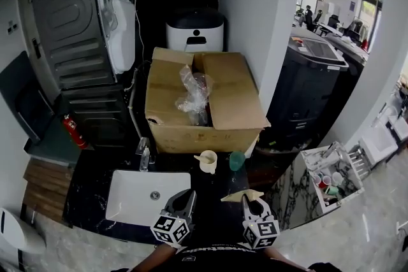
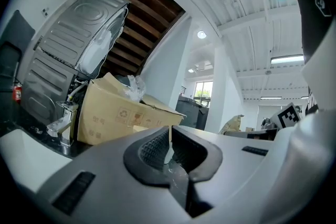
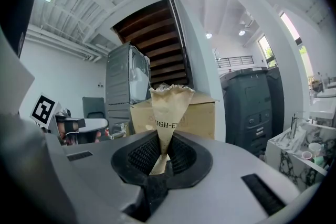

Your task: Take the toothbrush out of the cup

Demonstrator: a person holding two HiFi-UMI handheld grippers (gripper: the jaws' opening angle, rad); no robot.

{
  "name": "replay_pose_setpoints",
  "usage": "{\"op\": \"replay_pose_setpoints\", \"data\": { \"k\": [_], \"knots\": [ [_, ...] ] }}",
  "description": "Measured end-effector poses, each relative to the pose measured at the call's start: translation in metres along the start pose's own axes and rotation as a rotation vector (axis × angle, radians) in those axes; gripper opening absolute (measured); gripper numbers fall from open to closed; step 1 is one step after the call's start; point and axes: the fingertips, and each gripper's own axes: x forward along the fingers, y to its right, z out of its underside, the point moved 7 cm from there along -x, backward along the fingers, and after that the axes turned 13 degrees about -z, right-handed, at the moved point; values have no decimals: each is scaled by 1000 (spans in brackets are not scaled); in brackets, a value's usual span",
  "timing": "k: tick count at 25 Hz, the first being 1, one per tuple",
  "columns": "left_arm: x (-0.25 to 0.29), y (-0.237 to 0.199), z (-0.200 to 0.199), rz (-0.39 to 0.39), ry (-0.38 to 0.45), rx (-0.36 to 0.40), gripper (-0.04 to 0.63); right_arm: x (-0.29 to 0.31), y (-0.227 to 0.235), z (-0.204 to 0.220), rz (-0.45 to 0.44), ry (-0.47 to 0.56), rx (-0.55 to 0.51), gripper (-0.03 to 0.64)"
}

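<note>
A cream cup [image 1: 209, 164] stands on the black counter in front of a cardboard box, with a pale toothbrush [image 1: 200, 158] lying across its rim. A green cup [image 1: 237, 161] is just to its right. Both grippers hang near the counter's front edge, well short of the cups. My left gripper [image 1: 187, 195] [image 2: 170, 136] is shut with nothing held. My right gripper [image 1: 245, 198] [image 3: 161, 147] is shut on a tan printed paper packet [image 1: 243, 195] [image 3: 169, 107] that sticks up from its jaws. Neither gripper view shows the cups.
A white sink [image 1: 127, 204] with a chrome faucet [image 1: 144, 155] [image 2: 63, 126] lies left of the grippers. The open cardboard box [image 1: 204, 105] [image 2: 115, 113] holding crumpled plastic fills the back of the counter. A white tray [image 1: 349, 191] of small items stands to the right.
</note>
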Motion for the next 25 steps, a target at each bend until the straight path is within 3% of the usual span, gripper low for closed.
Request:
{"op": "replay_pose_setpoints", "data": {
  "k": [20, 25],
  "knots": [
    [-3, -2, 5, 38, 16, 1, 19, -3, -1, 16, 29, 15, 38, 60],
    [-2, -2, 5, 46, 19, -2, 51, -4, -2, 18, 35, 18, 45, 60]
  ]
}}
